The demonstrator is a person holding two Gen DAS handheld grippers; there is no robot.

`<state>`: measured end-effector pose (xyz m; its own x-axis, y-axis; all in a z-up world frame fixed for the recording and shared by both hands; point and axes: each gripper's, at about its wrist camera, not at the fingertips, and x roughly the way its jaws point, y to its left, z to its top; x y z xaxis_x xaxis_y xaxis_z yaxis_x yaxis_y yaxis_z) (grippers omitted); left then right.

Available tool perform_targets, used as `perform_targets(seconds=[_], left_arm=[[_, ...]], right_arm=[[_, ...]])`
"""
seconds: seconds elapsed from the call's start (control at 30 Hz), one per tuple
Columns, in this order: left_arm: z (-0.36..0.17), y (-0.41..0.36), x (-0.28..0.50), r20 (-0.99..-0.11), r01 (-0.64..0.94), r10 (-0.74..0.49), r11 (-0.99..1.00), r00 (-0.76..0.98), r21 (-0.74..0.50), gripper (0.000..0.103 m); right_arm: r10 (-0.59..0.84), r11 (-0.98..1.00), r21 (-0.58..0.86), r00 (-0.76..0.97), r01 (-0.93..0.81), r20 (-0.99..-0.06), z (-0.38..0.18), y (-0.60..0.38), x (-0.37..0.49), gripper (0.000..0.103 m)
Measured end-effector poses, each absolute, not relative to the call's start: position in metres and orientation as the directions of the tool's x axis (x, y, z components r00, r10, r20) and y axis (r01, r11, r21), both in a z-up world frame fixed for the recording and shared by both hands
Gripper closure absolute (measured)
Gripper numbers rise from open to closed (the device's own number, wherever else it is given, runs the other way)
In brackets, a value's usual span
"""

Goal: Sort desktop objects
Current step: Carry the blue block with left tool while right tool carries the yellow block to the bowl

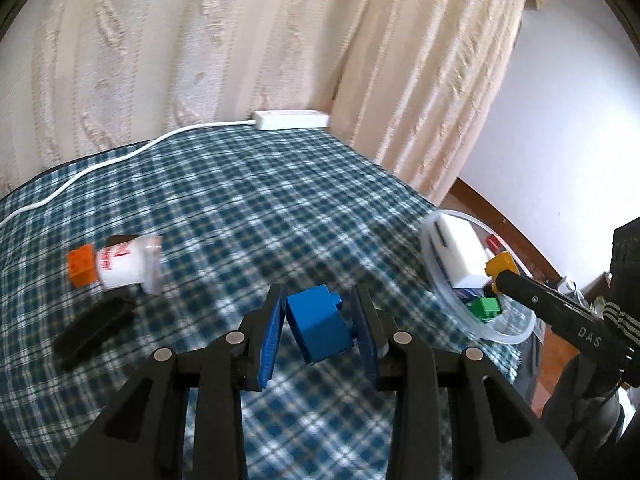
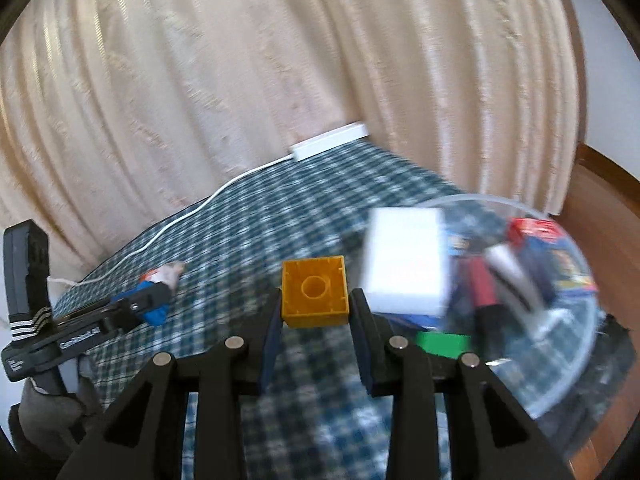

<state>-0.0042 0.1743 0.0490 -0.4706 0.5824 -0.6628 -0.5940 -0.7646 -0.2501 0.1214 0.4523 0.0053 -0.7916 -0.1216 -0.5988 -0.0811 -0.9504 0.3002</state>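
Clear round plastic bowl holds white foam block; your right gripper clamps yellow square brick, left gripper clamps blue brick.

Both my grippers are chunky black plastic with round silver screws on the linkage arms. The left gripper has bright blue ribbed pads; the right gripper has darker blue ones. White lettering and white stripes mark their sides. I'm wearing grey gloves.
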Motion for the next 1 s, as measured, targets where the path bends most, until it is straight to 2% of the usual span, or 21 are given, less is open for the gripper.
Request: perform_targets(seconds=[0.47,1.0], left_arm=[[0.051,0.247,0.035,-0.680,-0.701,0.633,-0.671,-0.371,-0.242,0.066],[0.052,0.305,0.062,-0.702,-0.773,0.655,-0.588,-0.281,-0.239,0.066]], right_arm=[[-0.017,-0.932,0.290,-0.775,-0.216,-0.631,-0.011,0.521,0.151,0.067],[-0.007,-0.924,0.288,-0.740,-0.253,-0.673,-0.030,0.546,0.156,0.066]])
